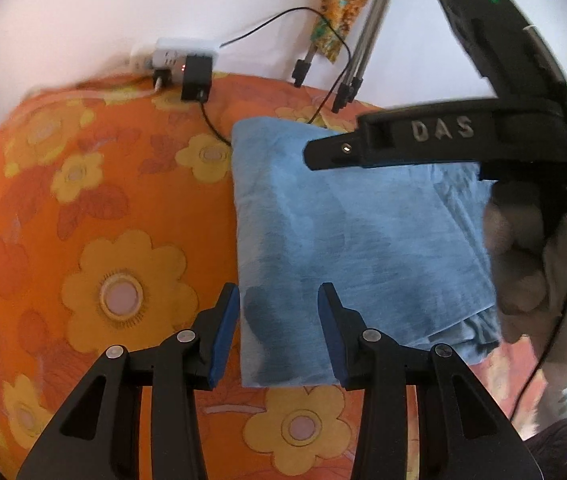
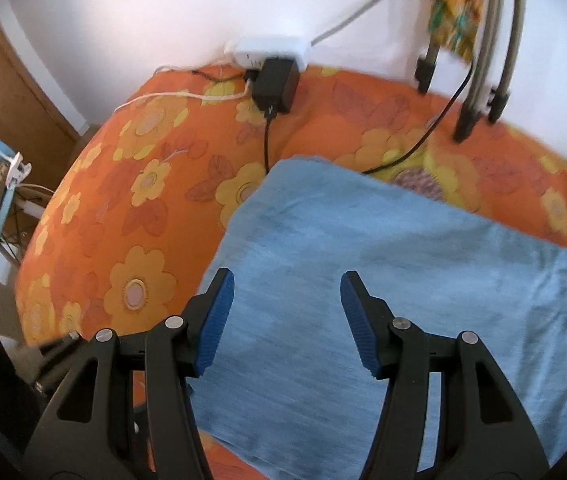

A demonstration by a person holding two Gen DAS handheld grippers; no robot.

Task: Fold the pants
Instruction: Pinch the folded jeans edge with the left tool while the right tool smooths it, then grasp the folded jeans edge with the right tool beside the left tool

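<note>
Blue folded pants (image 1: 347,240) lie lengthwise toward wall; left gripper (image 1: 279,312), right gripper (image 2: 287,300) parted, empty.

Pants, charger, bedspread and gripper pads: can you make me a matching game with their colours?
Things:
1. folded pants
2. plugged-in charger
3. flowered bedspread
4. power strip

Colours:
A. white
B. orange with yellow flowers
C. light blue
D. black

Right pairs: 1-C, 2-D, 3-B, 4-A. The pads are dark blue, a bonus one.
</note>
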